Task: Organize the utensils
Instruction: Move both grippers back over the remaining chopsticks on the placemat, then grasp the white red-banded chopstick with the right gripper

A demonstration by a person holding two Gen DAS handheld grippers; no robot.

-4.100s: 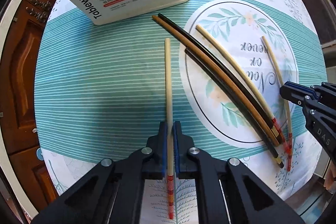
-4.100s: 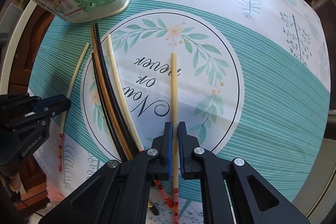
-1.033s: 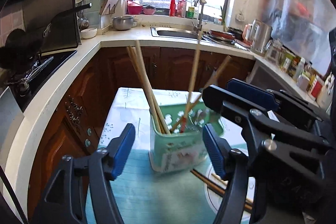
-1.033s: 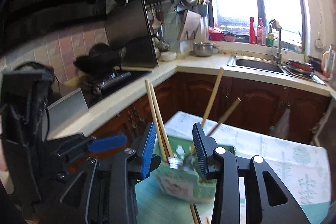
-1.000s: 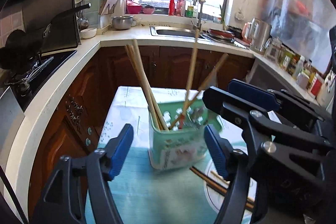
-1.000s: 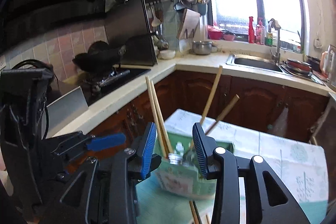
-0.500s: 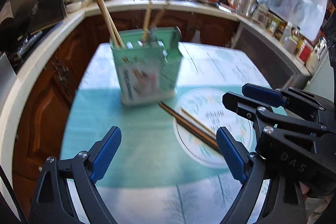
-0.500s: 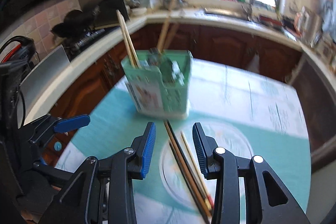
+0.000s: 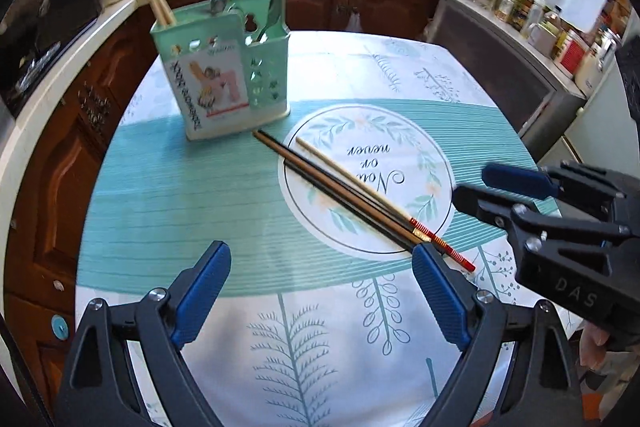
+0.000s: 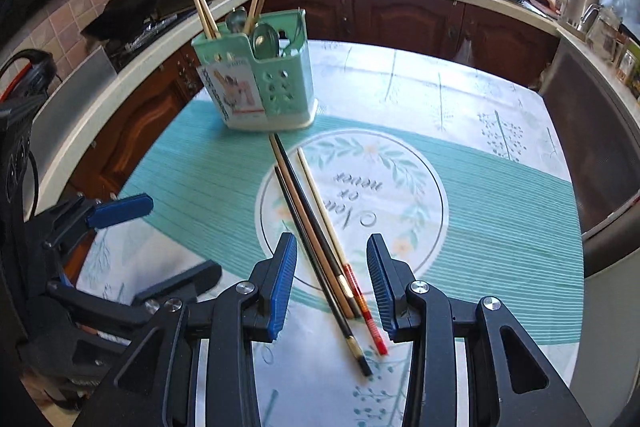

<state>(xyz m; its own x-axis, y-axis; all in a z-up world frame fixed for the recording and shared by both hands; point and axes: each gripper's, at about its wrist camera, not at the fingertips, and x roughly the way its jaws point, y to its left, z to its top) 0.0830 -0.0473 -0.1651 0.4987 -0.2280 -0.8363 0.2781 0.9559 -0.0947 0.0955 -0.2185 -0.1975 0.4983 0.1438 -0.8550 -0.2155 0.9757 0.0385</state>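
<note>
Four chopsticks (image 10: 320, 247) (dark and pale) lie on the surface; the empty right gripper (image 10: 332, 283) hovers half-open above, next closing on one; the left gripper (image 9: 320, 291) gapes wide.

We cannot read the small print on the label (image 9: 212, 89) of the green utensil holder (image 9: 264, 67), and its walls hide the lower ends of the chopsticks and spoons standing inside. In the left wrist view the left gripper's (image 9: 320, 283) right finger (image 9: 438, 297) covers the near tips of the dark chopsticks (image 9: 340, 193) lying on the table. The jars along the far right counter (image 9: 552, 27) are blurred. The right gripper (image 10: 332, 283) body runs off the picture's right edge there.
</note>
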